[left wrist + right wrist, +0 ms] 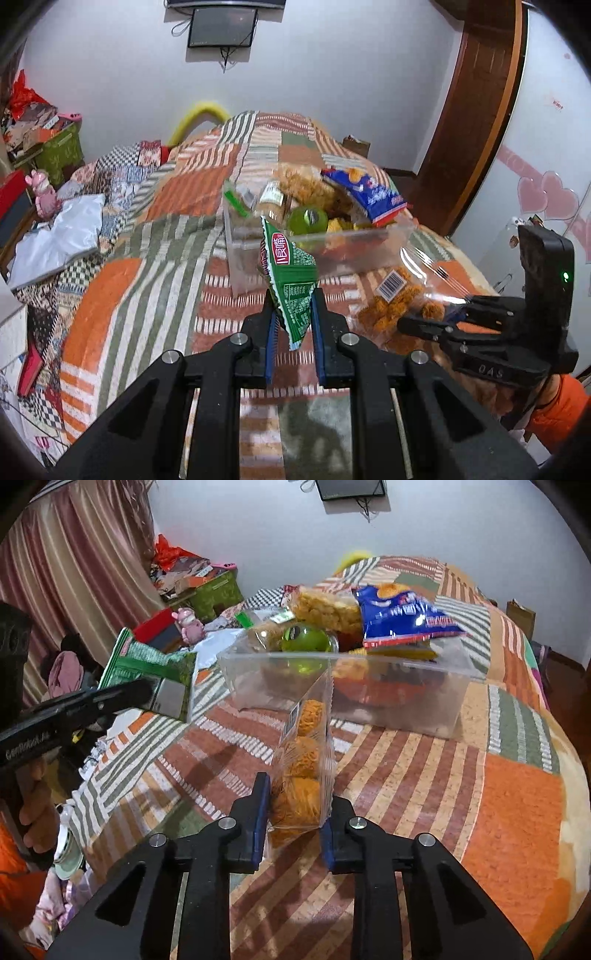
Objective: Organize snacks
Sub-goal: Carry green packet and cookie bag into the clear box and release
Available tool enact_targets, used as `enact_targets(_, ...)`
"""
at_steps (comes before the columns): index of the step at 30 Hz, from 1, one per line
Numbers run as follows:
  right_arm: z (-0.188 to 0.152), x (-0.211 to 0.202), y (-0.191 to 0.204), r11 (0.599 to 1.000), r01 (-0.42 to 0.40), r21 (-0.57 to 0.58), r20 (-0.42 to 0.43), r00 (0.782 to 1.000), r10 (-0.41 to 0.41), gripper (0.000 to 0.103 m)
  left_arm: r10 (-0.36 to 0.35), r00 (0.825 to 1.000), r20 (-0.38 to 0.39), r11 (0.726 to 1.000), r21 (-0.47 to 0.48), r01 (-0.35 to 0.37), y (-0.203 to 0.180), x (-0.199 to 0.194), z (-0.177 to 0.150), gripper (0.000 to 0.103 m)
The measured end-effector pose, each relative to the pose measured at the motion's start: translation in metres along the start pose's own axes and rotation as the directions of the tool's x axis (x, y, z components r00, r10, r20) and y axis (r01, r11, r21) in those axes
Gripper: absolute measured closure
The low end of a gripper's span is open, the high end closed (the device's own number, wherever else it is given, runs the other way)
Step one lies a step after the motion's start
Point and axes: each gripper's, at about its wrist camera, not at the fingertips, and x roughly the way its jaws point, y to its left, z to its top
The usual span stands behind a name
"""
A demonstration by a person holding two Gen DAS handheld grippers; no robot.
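My left gripper [293,299] is shut on a green snack packet [290,269], held up over the bed short of the clear plastic bin [240,254]. The same green snack packet [147,664] and left gripper [155,696] show at the left of the right wrist view. My right gripper [297,797] is shut on a clear bag of orange fried balls [301,768], upright in front of the clear plastic bin [406,698]. In the left wrist view that clear bag [402,295] hangs from the right gripper [406,325]. The bin holds a blue snack bag [402,616], a green cup [308,638] and yellow crackers [325,609].
The bin stands on a bed with a striped orange, brown and green patchwork cover [424,775]. A silver bag [62,236] and a pink toy [42,192] lie at the bed's left side. A green box with clutter [59,147] stands by the wall. A wooden door frame [476,110] is at right.
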Motion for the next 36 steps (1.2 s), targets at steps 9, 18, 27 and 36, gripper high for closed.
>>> enact_targets(9,0.041,-0.029,0.001,1.0,-0.013,-0.02,0.128,0.992,0.016,0.081,-0.002,0.998,0.058,0.999,0.042,-0.001,-0.006,0.01,0.043,0.087)
enact_targets(18,0.097,-0.023,-0.019,1.0,0.007,0.003,0.213,0.977,-0.007,0.081,-0.069,0.997,0.027,0.997,0.018,0.069,0.009,0.053,0.086,0.087)
enact_targets(27,0.126,0.018,-0.033,1.0,-0.008,-0.007,0.162,0.987,0.009,0.081,-0.088,0.995,-0.048,0.996,-0.022,0.087,0.026,0.104,0.094,0.087)
enact_targets(36,0.12,0.026,-0.04,0.997,0.051,-0.056,0.116,0.992,-0.044,0.078,-0.041,0.996,-0.084,0.999,-0.035,0.039,0.04,0.118,0.084,0.081)
